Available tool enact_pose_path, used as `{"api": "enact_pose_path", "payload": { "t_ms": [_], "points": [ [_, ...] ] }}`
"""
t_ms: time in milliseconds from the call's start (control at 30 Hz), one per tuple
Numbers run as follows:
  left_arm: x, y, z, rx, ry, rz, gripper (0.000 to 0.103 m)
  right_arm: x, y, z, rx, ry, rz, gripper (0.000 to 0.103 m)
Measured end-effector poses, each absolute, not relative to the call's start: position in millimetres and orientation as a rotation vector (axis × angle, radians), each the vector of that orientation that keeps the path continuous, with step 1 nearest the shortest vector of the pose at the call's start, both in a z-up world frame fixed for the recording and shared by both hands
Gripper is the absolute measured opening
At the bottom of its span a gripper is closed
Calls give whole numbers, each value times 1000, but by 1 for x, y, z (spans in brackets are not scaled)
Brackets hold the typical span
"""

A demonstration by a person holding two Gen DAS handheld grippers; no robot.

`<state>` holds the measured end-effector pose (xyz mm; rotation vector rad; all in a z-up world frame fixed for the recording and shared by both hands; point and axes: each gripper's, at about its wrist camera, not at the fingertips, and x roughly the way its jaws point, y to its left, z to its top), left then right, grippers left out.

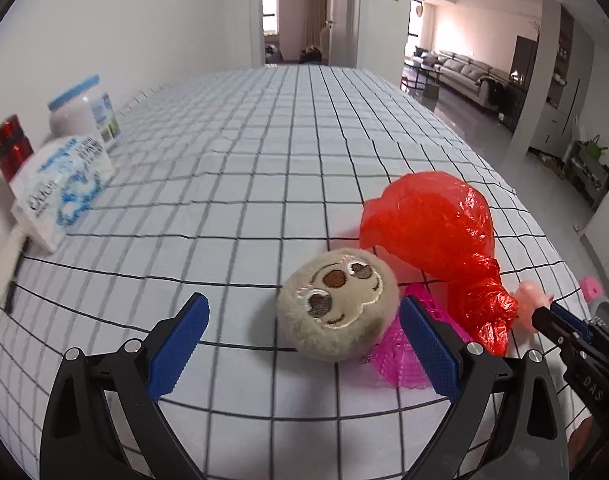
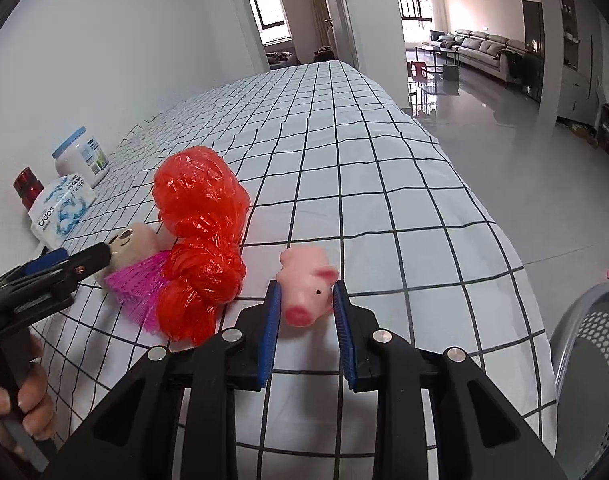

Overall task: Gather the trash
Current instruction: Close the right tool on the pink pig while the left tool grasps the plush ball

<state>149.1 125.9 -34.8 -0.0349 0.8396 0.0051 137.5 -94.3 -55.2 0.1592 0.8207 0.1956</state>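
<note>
Pink rubber pig (image 2: 307,291) in right claw (image 2: 307,334), snout toward camera.

Both wrist cameras look steeply down, close over the checked table (image 1: 264,184), sharing the red bag (image 2: 200,216).

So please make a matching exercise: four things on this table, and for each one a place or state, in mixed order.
Things:
1. pink pig toy
2. red plastic bag
3. plush head
4. white jar

Places or states:
a. by the wall, blue lid on
b. between the right gripper's pads
c. knotted and crumpled
d. in front of the open left gripper

Pairs: 1-b, 2-c, 3-d, 4-a
</note>
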Motion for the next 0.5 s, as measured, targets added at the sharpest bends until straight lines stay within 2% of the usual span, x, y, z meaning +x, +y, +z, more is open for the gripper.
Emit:
{"api": "enact_pose_path", "payload": {
  "t_ms": [333, 400, 467, 500],
  "points": [
    [171, 135, -47, -95, 878, -3, 94, 137, -93, -56, 142, 816, 201, 26],
    [171, 133, -48, -90, 882, -17, 88, 137, -93, -55, 142, 816, 201, 26],
    [173, 129, -50, -88, 900, -51, 77, 137, -93, -55, 143, 817, 201, 26],
    [173, 128, -51, -90, 906, -66, 74, 137, -93, -55, 143, 816, 201, 26]
  ]
}}
